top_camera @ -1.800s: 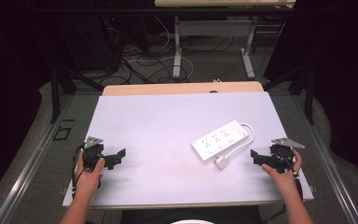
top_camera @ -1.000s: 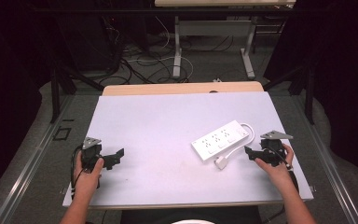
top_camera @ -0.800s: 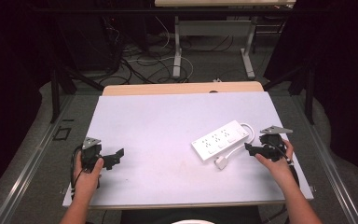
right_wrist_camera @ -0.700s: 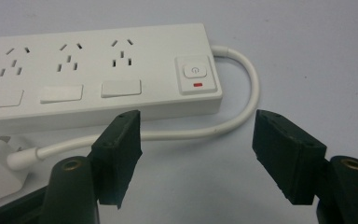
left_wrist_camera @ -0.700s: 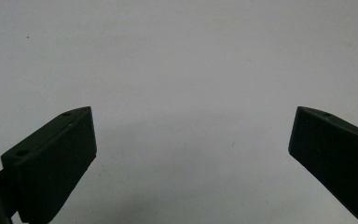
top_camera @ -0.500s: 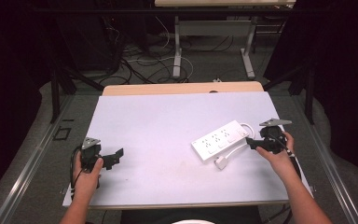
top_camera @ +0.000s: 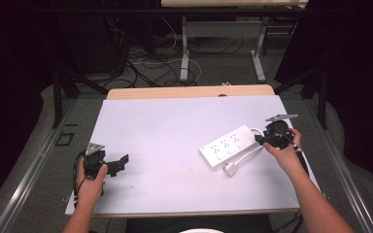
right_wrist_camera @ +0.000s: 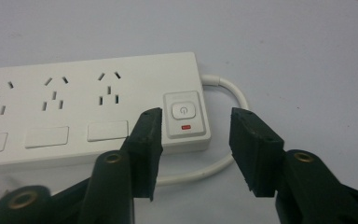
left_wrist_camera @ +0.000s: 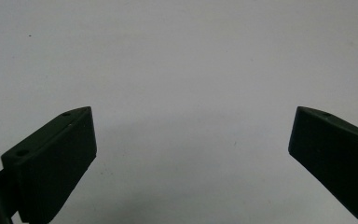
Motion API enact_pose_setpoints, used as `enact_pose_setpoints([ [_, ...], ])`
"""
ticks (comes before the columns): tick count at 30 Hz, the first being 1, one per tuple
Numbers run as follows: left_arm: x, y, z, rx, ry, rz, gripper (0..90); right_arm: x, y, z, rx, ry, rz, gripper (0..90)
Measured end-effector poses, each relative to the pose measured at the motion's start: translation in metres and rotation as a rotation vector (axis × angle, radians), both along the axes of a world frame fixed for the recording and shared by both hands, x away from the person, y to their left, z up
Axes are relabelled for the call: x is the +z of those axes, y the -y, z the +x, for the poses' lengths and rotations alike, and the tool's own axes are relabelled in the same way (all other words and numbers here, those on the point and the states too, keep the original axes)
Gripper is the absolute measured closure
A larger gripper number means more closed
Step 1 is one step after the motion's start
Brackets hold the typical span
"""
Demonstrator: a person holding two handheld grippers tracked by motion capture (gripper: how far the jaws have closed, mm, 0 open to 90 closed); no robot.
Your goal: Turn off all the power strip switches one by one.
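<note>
White power strip (right_wrist_camera: 88,109) lies flat, switch (right_wrist_camera: 183,112) facing up.

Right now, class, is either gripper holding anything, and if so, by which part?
Nothing is held. The left gripper is open over bare table. The right gripper is open, its fingers straddling the switch end of the power strip without closing on it.

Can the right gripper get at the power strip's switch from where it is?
Probably yes. The right gripper is open, its jaws either side of the switch at the power strip's cord end, with nothing between them. The cord loops beneath but doesn't block it.
</note>
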State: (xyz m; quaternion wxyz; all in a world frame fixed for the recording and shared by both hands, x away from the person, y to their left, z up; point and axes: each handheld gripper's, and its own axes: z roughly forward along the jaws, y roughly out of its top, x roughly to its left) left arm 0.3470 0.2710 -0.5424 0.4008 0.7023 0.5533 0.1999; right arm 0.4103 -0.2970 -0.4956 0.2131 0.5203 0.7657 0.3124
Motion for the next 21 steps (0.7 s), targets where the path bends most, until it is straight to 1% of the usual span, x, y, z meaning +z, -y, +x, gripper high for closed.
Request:
enact_pose_setpoints([
  [1,0.0,0.0,0.0,0.002,-0.001,-0.001,0.7,0.0,-0.001,0.002,0.006,-0.002,0.002,60.0],
  [3,0.0,0.0,0.0,0.002,-0.001,0.0,0.7,-0.001,-0.003,0.005,0.0,-0.011,-0.002,65.0],
  [5,-0.001,0.0,0.0,0.005,0.006,-0.003,0.7,-0.001,-0.003,0.007,0.01,-0.008,-0.006,66.5],
  [6,-0.001,0.0,0.0,0.005,0.006,-0.002,0.8,-0.003,-0.005,0.009,0.012,-0.014,-0.012,73.0],
  [9,-0.001,-0.001,0.001,0.003,0.005,0.0,0.8,-0.005,-0.008,0.013,0.008,-0.027,-0.023,80.8],
  [11,0.0,-0.001,0.0,0.001,-0.003,0.001,0.8,-0.006,-0.008,0.015,0.017,-0.028,-0.023,82.4],
  [12,0.0,-0.001,0.0,0.003,0.001,-0.001,0.8,-0.008,-0.009,0.018,0.01,-0.027,-0.032,86.1],
  [14,0.0,-0.001,0.0,0.004,0.002,-0.002,0.8,-0.01,-0.01,0.021,0.015,-0.03,-0.039,89.8],
  [19,-0.001,-0.002,0.001,0.007,0.005,-0.002,0.8,-0.015,-0.013,0.027,0.006,-0.04,-0.036,90.0],
  [21,-0.001,-0.002,0.001,0.009,0.009,-0.004,0.8,-0.018,-0.015,0.031,0.016,-0.055,-0.036,90.0],
])
